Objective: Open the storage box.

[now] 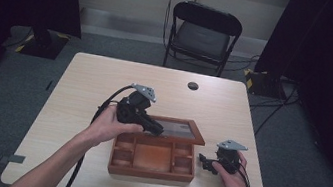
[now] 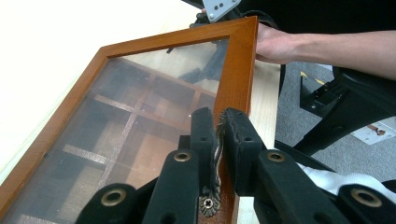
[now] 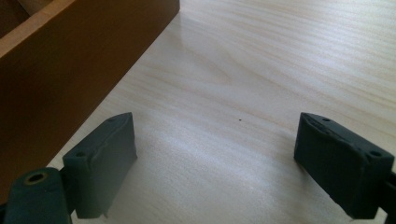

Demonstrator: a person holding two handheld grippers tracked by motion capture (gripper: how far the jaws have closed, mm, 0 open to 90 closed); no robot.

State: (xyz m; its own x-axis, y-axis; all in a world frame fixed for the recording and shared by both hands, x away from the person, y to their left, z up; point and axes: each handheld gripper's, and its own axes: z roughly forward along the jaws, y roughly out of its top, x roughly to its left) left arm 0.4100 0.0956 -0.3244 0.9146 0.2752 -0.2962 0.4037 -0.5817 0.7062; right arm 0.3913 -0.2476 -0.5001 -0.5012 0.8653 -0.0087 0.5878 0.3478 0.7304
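Setting: pale wood table, grey carpet, folding chair beyond, dark curtains at both sides.

Item: wooden box, near the table's front edge, right of centre; open compartments inside.

Lid: wood frame with a glass pane, hinged at the far side, raised partway. Judged stiff but fragile in the pane and light enough for one gripper. Best taken by the small metal handle on its front rail, not the glass.

Left gripper: jaws clenched on the handle, which stands pinched between the pads, frame rail just behind.

Right gripper: jaws spread wide, nothing between them, low over bare table just beside the box's right wall, apart from it.
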